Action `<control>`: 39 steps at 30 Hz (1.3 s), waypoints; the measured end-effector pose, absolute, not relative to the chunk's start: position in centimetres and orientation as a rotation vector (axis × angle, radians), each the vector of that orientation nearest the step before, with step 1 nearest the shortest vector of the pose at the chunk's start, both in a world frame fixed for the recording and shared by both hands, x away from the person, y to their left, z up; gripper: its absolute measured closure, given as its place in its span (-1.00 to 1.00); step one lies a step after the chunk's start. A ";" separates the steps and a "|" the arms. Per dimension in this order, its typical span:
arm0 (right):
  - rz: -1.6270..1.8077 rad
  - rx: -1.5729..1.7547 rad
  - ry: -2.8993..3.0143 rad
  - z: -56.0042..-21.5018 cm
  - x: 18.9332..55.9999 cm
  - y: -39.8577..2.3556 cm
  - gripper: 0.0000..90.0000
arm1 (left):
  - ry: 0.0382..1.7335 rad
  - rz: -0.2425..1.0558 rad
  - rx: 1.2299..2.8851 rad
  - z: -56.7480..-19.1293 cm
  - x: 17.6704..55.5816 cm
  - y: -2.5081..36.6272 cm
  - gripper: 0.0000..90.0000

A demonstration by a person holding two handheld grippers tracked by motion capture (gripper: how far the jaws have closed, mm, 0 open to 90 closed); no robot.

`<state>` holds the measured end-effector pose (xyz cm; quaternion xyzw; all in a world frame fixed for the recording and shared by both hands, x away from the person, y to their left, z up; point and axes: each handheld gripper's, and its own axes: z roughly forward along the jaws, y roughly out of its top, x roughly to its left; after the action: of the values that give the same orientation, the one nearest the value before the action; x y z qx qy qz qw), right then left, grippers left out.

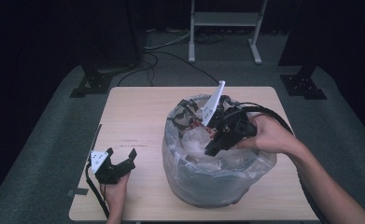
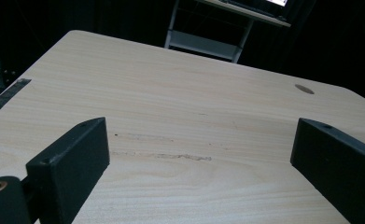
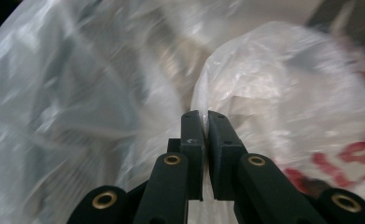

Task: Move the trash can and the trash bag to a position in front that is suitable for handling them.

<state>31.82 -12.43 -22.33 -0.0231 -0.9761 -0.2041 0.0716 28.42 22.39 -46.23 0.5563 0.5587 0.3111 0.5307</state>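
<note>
The tabletop [image 1: 138, 116] lies bare on its left half and far edge; the lined bin [image 1: 213, 182] blocks the right half, its opening crowded with crumpled plastic [image 1: 194, 140].

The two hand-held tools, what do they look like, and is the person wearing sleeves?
Both are black. The left tool has two blocky jaws, a pale three-cornered plate on top and a black cable trailing from it. The right tool carries a similar pale plate and looped black cables; in the right gripper view its jaws are flat black blocks on arms with brass-coloured rivets. No sleeves are visible on the forearms.
</note>
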 end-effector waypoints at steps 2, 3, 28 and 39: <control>-0.552 -0.019 -2.914 -22.6 31.4 -12.4 0.91 | 1.334 0.742 1.331 -46.2 28.4 22.4 -0.93; -0.528 0.011 -2.907 -22.7 31.1 -12.3 0.90 | 1.334 0.742 1.332 -46.2 28.4 22.4 -0.93; -0.744 -0.134 -2.933 -22.3 30.8 -18.9 0.81 | 1.319 0.752 1.332 -46.0 28.2 22.2 -0.93; -0.925 -0.120 -2.875 -21.7 31.6 -19.8 0.66 | 1.324 0.744 1.336 -46.2 28.3 22.0 -0.92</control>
<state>31.65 -19.81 -21.73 -0.0397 -0.9495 -0.3055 0.0596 28.32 22.03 -46.17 0.5599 0.5547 0.3118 0.5306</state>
